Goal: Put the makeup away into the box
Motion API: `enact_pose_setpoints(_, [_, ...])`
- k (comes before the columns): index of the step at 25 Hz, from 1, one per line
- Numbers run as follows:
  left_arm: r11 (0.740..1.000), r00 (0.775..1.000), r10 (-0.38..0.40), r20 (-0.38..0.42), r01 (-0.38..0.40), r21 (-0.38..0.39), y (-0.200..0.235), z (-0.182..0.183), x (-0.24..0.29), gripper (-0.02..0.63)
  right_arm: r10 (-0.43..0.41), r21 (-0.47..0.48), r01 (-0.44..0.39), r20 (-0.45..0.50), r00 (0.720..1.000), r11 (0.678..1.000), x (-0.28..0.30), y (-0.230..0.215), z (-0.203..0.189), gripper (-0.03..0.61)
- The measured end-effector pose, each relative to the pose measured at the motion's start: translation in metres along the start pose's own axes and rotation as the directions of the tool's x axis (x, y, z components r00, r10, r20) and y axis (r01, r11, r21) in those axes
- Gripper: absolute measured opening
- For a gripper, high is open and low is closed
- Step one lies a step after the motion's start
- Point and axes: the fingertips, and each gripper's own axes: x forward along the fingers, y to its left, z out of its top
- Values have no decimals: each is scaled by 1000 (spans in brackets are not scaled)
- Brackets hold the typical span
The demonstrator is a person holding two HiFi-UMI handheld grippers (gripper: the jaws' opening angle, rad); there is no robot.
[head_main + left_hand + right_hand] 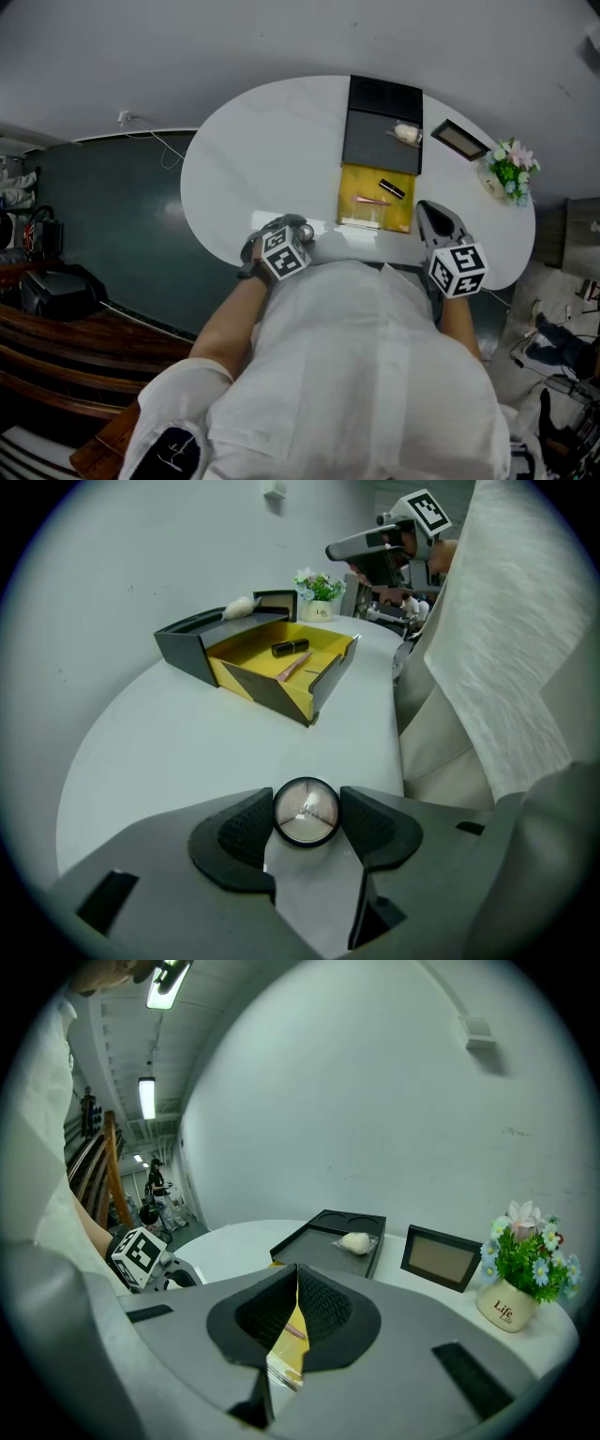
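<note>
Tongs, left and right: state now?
Left tongs: closed on the round compact.
Right tongs: closed, empty.

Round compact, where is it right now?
In the left gripper view, the round compact sits low and central between the left gripper's jaws, on the white table, nearer than the yellow-lined box.

A big work room: long lights [147, 1098] hang far left, and a white table [262, 141] stands by a bare grey wall [356, 1082].
</note>
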Motion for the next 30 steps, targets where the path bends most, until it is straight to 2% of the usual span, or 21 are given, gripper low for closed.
enact_pose_setpoints(4, [1000,1000,11,8,-11,-7,9,3,-5,235,-7,4,7,1,1000,1000,-1,-2,0,14])
enact_pose_setpoints(14, [996,990,90,106,-87,-33,45,44,-40,235,-12,10,12,12,1000,1000,-2,-4,0,14])
enact_pose_setpoints(23, [992,976,127,177,-130,4,64,88,-64,235,-25,21,24,16,1000,999,-7,-8,-2,14])
enact_pose_setpoints(30, [991,971,76,225,-98,89,61,137,-61,235,-44,41,43,23,999,998,-11,-11,-7,14])
